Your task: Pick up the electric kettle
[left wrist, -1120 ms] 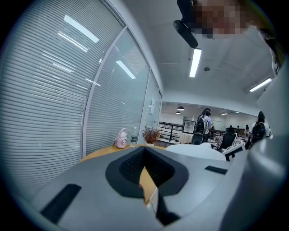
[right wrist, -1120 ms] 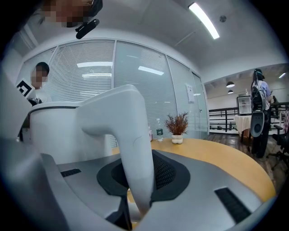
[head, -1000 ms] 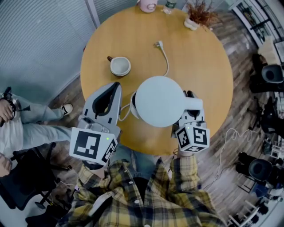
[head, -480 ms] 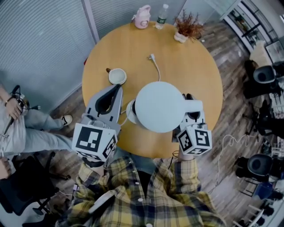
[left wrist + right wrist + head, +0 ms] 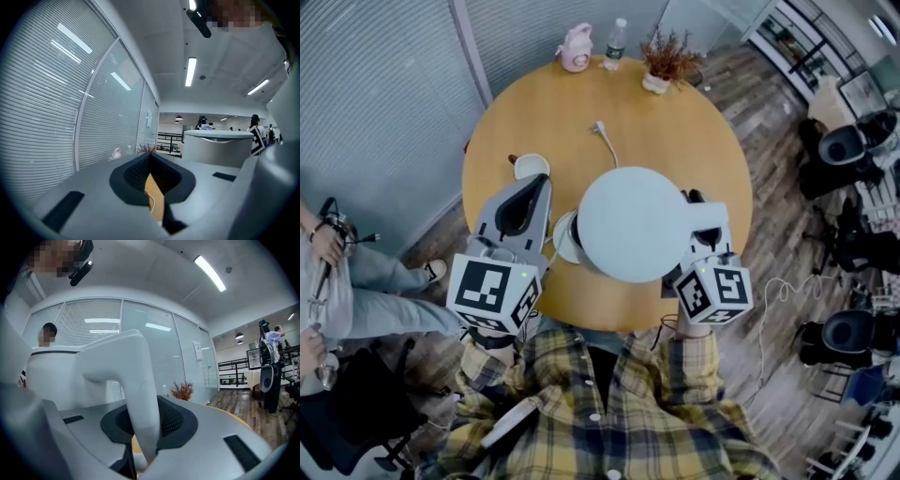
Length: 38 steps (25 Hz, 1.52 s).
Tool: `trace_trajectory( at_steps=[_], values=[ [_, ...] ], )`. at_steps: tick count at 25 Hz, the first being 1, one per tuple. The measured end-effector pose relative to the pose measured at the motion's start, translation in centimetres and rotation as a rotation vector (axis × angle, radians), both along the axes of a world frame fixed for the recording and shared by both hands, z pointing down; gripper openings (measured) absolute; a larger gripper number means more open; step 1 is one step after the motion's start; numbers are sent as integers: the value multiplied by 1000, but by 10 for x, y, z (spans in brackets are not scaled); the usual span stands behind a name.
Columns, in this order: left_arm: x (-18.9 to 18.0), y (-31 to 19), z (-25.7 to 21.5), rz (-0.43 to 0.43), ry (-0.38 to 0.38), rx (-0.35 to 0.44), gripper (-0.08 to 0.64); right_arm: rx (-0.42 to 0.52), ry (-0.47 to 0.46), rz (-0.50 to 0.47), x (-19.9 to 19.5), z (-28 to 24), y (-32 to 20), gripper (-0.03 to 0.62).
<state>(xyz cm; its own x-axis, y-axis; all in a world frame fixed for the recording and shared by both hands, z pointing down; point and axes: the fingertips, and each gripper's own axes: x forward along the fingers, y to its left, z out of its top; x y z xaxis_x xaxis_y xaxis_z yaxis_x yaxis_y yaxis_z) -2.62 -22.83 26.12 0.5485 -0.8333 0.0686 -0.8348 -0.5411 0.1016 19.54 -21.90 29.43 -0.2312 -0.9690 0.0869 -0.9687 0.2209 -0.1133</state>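
Two hand-held grippers are showing in the head view, and only one of them is doing the work. The right hand-held gripper [image 5: 701, 214] is clamping the handle [image 5: 705, 223] of the electric kettle [image 5: 633, 225], its jaws standing narrow with the handle pressed between the pads [image 5: 174, 420]. It is gripping from the side and pointing level. I think this is because the handle is running upright, so a level grip is holding the kettle straight and stopping any water inside from spilling. The kettle is hanging above the near half of the round bench [image 5: 712, 141], and its base [image 5: 562, 239] is peeking out at the left under it. The body seems to be clear of the base, though the head view alone is not proving this. The left hand-held gripper [image 5: 539, 192] is hovering just beside the kettle with jaws together and nothing between them, probably ready to steady the body.

The right gripper view is giving what the head view is hiding: the handle [image 5: 138, 380] sitting deep between the dark pads. The left gripper view is showing the electric kettle [image 5: 215, 150] from the side, and a wedge of bench with the cord [image 5: 151, 203] through the slit of its jaws. Only the head view is showing the plug [image 5: 600, 127] lying free on the bench and the mug [image 5: 530, 167] standing well apart, so I judge nothing is getting in the way of the lift
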Motion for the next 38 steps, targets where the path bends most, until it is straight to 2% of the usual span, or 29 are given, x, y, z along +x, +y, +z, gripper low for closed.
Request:
trace_trajectory(
  at_steps=[7,23,38],
  values=[
    [16,4,-7,45,-3,6,2,9,-2,12,8,-18,12,90],
    [37,9,-11,105,-12,18,2,14,-7,50,21,-25,31,91],
    [37,14,-5,119,-14,20,2,-2,-7,45,17,-18,35,92]
  ],
)
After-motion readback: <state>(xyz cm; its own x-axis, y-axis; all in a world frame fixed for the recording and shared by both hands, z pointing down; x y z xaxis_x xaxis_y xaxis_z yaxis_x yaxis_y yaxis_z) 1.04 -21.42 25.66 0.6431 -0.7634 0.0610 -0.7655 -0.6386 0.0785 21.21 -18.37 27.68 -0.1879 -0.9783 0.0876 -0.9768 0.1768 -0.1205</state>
